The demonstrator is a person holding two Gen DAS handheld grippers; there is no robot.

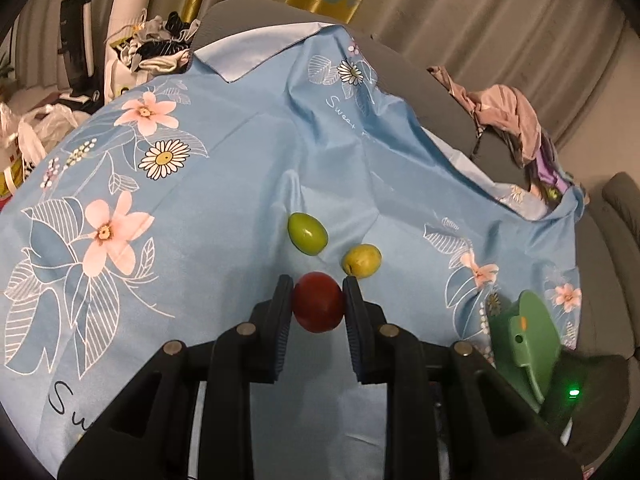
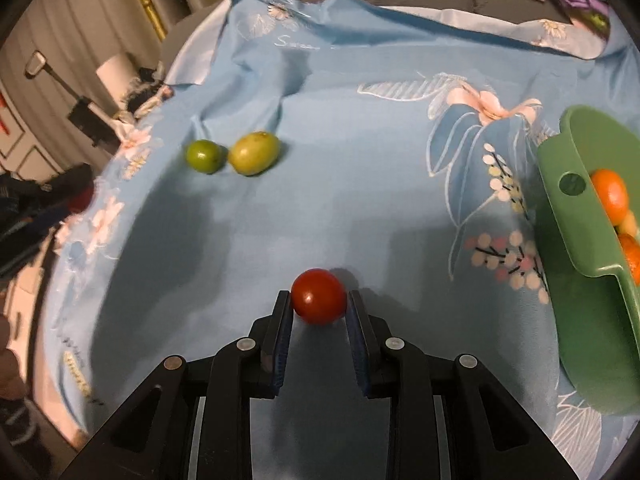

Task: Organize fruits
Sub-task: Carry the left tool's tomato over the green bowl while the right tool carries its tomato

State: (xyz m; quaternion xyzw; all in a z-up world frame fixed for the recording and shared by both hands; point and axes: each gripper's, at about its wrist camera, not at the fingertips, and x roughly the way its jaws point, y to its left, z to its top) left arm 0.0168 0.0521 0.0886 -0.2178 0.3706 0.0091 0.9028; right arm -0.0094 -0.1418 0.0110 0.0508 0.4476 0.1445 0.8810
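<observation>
In the left wrist view my left gripper (image 1: 318, 294) is shut on a dark red fruit (image 1: 319, 302) above the blue flowered cloth (image 1: 224, 184). Just beyond it lie a green fruit (image 1: 307, 233) and a yellow-green fruit (image 1: 362, 261). In the right wrist view my right gripper (image 2: 318, 300) is shut on a red tomato-like fruit (image 2: 319, 296). The green fruit (image 2: 204, 155) and the yellow-green fruit (image 2: 253, 153) lie side by side far to the left. A green basket (image 2: 560, 216) at the right holds orange fruits (image 2: 610, 196).
The cloth covers a grey sofa-like seat (image 1: 424, 80). A heap of clothes (image 1: 516, 120) lies at its back right, more clutter (image 1: 156, 48) at the back left. The green basket's rim (image 1: 532, 332) shows at the right in the left wrist view. My left gripper (image 2: 76, 196) shows blurred at the far left.
</observation>
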